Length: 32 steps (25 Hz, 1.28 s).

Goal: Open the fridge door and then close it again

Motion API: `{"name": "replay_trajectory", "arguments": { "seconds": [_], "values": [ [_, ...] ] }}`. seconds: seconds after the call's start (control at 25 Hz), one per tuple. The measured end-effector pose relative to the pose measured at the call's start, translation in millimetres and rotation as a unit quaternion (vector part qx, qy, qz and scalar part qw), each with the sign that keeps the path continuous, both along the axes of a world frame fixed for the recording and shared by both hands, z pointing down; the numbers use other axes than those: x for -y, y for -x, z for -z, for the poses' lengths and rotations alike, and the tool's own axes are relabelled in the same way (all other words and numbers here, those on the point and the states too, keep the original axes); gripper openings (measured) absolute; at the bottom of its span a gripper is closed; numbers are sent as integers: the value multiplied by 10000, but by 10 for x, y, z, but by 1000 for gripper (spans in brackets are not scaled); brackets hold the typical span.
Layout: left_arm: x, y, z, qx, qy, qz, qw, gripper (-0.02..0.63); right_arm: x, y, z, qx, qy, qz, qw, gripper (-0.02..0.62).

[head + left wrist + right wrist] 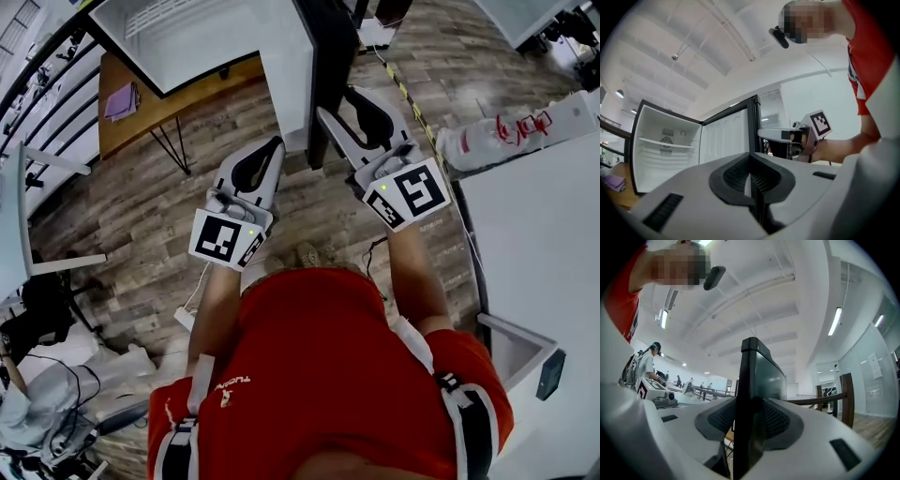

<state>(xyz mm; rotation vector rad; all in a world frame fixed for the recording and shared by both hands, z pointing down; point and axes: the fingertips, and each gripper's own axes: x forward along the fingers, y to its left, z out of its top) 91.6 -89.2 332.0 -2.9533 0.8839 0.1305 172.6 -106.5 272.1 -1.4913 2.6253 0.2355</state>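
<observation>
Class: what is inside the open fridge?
The open white fridge shows one white shelf and a round vent on its back wall; no food shows. Its lower part is hidden behind the grey left tool.

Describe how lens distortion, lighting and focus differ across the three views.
Head view: fisheye bends the floor planks; even light. Left gripper view: black corners, left tongs soft up close. Right gripper view: ceiling lights glare, fridge door dark between right tongs.

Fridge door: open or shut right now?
Open. The fridge door stands swung out; left gripper view shows the white interior and shelf; right tongs clamp the door's edge.
</observation>
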Motion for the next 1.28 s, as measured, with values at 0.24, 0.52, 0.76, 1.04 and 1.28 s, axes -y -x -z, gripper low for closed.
{"name": "replay_trajectory", "arguments": {
  "seconds": [0.24, 0.52, 0.76, 1.04, 1.28],
  "values": [
    [76, 216, 28, -137, 129, 80, 9998, 9, -3, -277, 3, 9, -69, -113, 9999, 172],
    [215, 602, 74, -246, 137, 399, 9988, 9, 19, -406, -10, -83, -102, -113, 9998, 167],
    [203, 708, 69, -218, 129, 490, 9985, 9, 5, -410, -16, -35, -124, -68, 9999, 167],
    [143, 705, 107, -217, 57, 522, 9984, 9, -33, -335, -9, -45, -165, 49, 9998, 169],
    [132, 719, 124, -232, -5, 632, 9977, 9, -33, -145, -16, -107, -270, 153, 9995, 179]
  ]
}}
